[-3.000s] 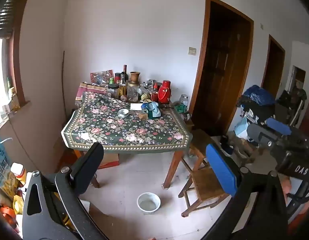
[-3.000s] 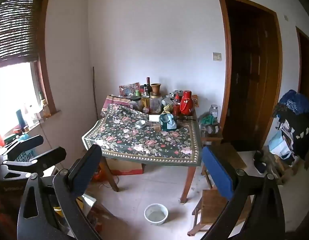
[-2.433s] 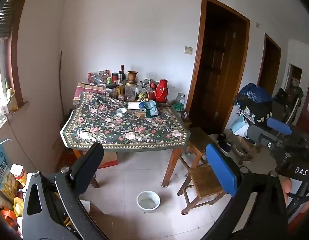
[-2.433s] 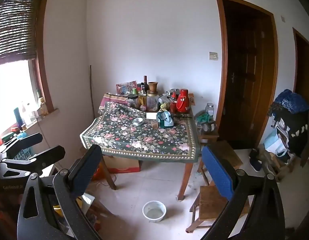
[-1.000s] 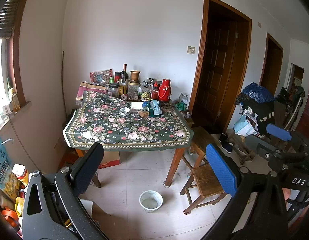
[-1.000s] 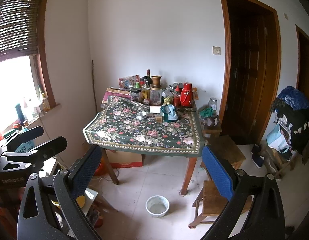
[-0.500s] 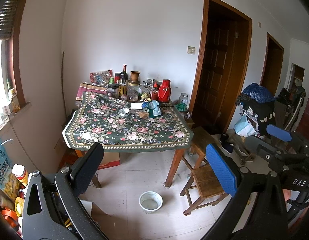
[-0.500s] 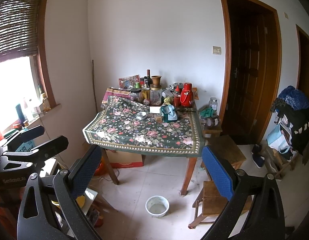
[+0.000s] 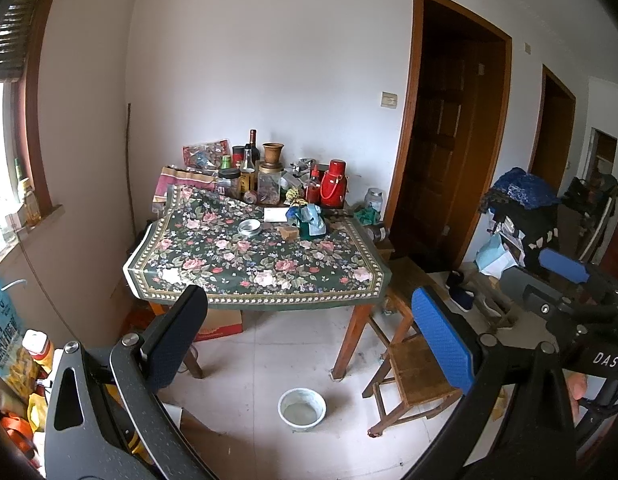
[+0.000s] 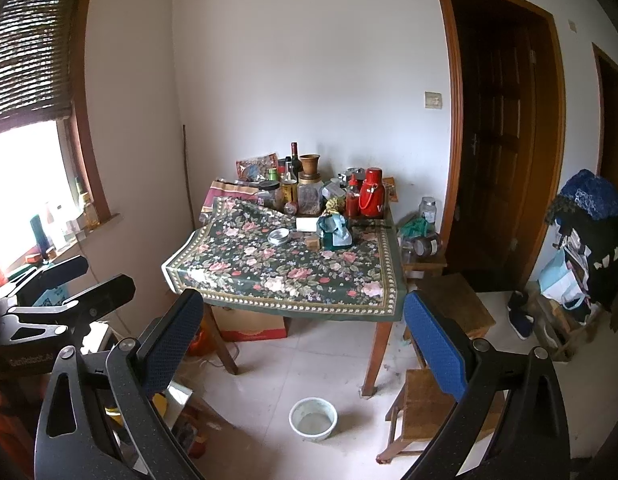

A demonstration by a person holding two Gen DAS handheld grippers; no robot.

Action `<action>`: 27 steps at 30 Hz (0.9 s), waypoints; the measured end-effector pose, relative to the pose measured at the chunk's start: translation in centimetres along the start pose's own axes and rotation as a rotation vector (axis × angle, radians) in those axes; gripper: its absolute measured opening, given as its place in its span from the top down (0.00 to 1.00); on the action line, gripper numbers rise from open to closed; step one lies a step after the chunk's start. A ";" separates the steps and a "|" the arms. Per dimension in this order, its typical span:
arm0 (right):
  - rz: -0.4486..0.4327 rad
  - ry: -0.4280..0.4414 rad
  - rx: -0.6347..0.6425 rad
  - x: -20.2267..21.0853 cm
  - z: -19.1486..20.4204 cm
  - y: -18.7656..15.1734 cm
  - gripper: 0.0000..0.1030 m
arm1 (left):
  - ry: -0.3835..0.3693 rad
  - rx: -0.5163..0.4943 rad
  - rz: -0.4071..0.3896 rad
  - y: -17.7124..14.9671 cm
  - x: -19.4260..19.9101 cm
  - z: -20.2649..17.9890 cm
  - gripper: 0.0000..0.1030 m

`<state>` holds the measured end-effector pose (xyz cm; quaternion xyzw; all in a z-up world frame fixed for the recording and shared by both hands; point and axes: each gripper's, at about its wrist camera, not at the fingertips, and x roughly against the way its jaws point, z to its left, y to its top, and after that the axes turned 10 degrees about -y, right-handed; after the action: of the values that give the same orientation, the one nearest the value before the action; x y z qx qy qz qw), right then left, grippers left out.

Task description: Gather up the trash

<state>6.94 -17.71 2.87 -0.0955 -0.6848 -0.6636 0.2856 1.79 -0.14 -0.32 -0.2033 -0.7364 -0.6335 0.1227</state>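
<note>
At far left, under the window: a blue printed bag [image 9: 3, 332] and an orange-capped bottle [image 9: 37, 346] crowd the floor by the wall, contents otherwise unclear.

Left gripper [image 9: 309, 336]: jaws wide apart, nothing between them, held well short of the table. Right gripper [image 10: 297, 344]: jaws likewise spread and empty.

Centre: wooden table [image 9: 351, 340] under a floral tablecloth [image 9: 245, 264]. Far edge packed with upright glass, namely a dark wine bottle [image 9: 252, 148], jars, a clay vase [image 9: 272, 152], a red thermos [image 9: 335, 184]. Nearer on the cloth: a round tin lid [image 9: 249, 227], a white card [image 9: 275, 214], a small brown block [image 9: 289, 232], a crumpled blue-green wrapper bundle [image 9: 311, 222]. That bundle is the likeliest trash; which items count as trash cannot be told for certain.

Floor below: white bowl [image 9: 301, 407] near the table leg, cardboard box [image 9: 219, 322] under the table.

Right: low wooden stool [image 9: 419, 376] just beside the table, then a dark doorway [image 9: 449, 148] and a heap of bags and clothing [image 9: 521, 208].

Risks, judged: the bundle sits near the thermos and bottles, so a wide-open approach could topple glass. The bowl and stool lie in the walking path; a foot could tip either.
</note>
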 end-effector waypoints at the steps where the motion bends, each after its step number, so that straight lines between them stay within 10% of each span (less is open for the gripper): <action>1: -0.003 0.000 0.000 -0.1 -0.2 0.1 0.03 | 0.003 0.001 -0.002 0.1 -0.3 -0.2 0.00; 15: -0.043 -0.032 -0.014 -4.3 -3.8 3.2 0.03 | 0.051 0.013 -0.011 2.9 -6.6 -1.0 0.00; 27: 0.023 -0.111 -0.073 -14.3 -2.8 6.3 0.03 | 0.007 0.010 0.030 7.5 -17.5 6.2 0.00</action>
<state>22.58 -16.18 0.67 -0.1504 -0.6737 -0.6784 0.2514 21.18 4.31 -2.38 -0.2115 -0.7361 -0.6285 0.1360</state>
